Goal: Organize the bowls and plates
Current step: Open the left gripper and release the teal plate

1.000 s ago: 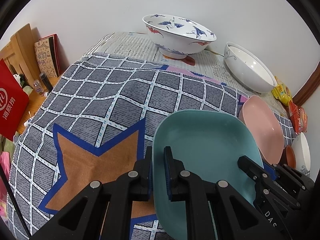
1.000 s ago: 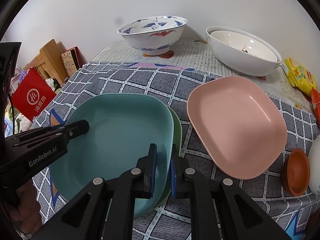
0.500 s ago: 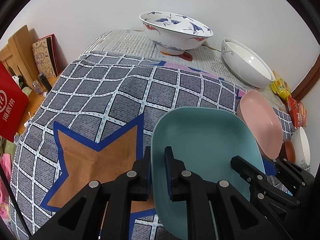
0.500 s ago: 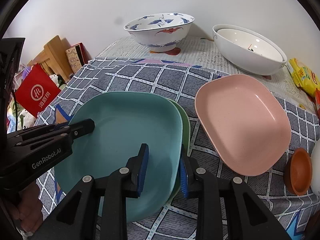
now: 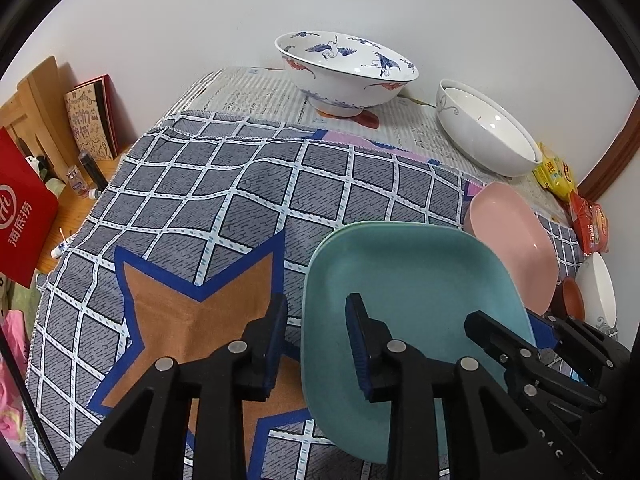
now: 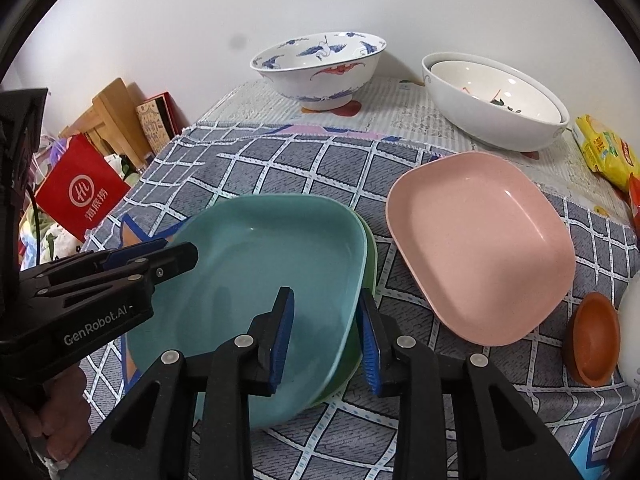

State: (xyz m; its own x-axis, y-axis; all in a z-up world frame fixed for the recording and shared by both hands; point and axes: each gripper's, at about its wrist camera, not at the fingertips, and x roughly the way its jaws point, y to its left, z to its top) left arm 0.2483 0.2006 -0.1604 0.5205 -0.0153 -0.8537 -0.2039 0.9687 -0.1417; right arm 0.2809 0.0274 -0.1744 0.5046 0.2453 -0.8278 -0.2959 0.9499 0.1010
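Green plate (image 6: 370, 256) shows clearly from right wrist only.

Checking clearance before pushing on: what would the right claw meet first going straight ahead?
Probably the teal plate: its near rim sits between the right claw's open, just-widened jaws, stacked on a green plate. Depth is uncertain.

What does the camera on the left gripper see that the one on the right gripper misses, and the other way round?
Only the left view shows the orange star on the cloth and a white bowl at the far right edge. Only the right view shows the green plate under the teal plate. Both show the teal plate, pink plate, crane bowl, and both grippers, left gripper and right gripper, open astride its rim.
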